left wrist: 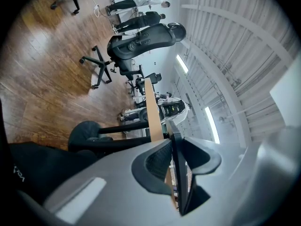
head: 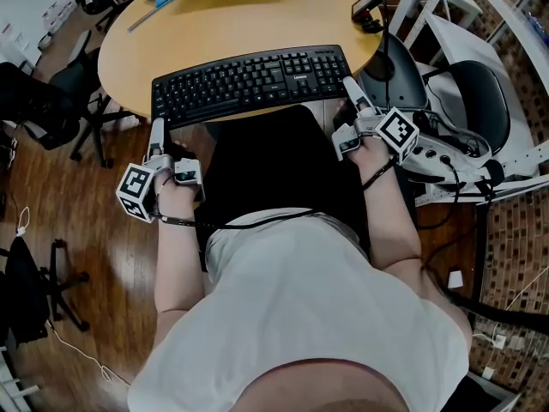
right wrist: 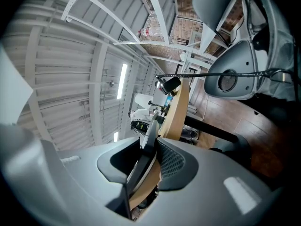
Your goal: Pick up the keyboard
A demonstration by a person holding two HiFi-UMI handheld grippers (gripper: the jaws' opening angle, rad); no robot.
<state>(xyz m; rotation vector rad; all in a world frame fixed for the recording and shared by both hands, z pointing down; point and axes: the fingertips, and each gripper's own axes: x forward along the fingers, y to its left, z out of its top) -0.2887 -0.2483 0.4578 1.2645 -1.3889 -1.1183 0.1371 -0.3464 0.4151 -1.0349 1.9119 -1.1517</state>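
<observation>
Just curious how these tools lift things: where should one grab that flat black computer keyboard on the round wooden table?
Grip its two short ends, coming from the near side. The black computer keyboard is wide and thin, and its near corners meet the rim of the round wooden table, so a jaw may fit underneath. The left gripper and right gripper clamp there.
</observation>
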